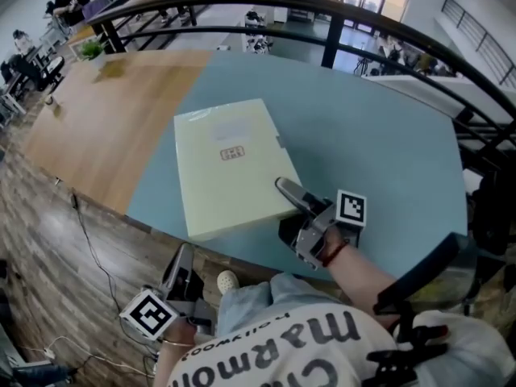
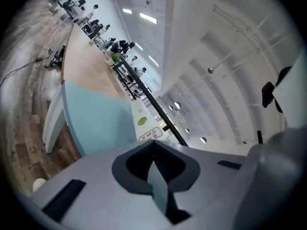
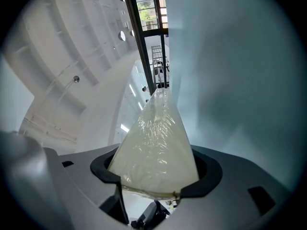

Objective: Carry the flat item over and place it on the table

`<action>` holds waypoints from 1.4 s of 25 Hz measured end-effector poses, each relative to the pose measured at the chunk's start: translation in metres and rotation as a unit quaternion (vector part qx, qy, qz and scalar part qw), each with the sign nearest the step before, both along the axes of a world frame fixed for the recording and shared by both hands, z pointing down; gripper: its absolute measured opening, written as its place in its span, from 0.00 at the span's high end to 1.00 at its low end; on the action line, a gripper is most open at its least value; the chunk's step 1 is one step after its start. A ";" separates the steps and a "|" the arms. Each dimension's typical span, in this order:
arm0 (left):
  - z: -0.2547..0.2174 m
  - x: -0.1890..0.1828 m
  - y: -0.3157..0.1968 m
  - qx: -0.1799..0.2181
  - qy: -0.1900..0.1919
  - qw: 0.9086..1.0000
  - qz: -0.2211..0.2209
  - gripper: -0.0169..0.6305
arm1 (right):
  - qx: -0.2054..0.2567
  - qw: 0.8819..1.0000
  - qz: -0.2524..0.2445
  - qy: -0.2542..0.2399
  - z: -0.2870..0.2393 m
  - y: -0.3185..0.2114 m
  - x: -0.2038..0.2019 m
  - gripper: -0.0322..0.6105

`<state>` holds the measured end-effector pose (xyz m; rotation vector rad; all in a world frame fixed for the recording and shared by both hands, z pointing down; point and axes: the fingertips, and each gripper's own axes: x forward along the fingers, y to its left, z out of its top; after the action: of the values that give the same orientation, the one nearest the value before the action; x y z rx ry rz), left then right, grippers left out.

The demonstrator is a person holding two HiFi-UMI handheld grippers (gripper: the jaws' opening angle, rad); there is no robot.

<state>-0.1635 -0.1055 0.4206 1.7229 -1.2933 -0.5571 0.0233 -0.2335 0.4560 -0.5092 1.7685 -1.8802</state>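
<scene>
A flat pale-yellow package wrapped in clear film lies on the blue-green table, its near edge at the table's front edge. My right gripper is shut on the package's near right corner, one jaw resting on top. In the right gripper view the package runs edge-on out from between the jaws of that gripper, beside the table surface. My left gripper hangs low beside the person's leg, off the table, with nothing in it. In its own view the left gripper has its jaws meeting.
The table's left part is wood-coloured. A black curved railing runs behind the table. A cable trails over the wooden floor at the left. The person's shoe shows below the table edge. Desks with people stand far left.
</scene>
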 end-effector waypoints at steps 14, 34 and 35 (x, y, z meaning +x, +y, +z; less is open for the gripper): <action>0.015 -0.091 -0.058 -0.035 0.001 0.997 0.074 0.97 | -0.025 0.996 0.080 0.016 0.017 -0.018 -0.064 0.46; 0.003 -0.124 -0.066 -0.033 0.006 0.997 0.076 0.97 | -0.047 0.995 0.071 0.057 0.027 -0.022 -0.098 0.46; 0.002 -0.126 -0.067 -0.032 0.008 0.997 0.073 0.97 | -0.048 0.995 0.069 0.060 0.027 -0.022 -0.100 0.46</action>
<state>-0.2899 -0.1726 0.4229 1.7403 -1.1504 -0.4399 -0.0768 -0.2560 0.4831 -0.7764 1.6761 -1.8787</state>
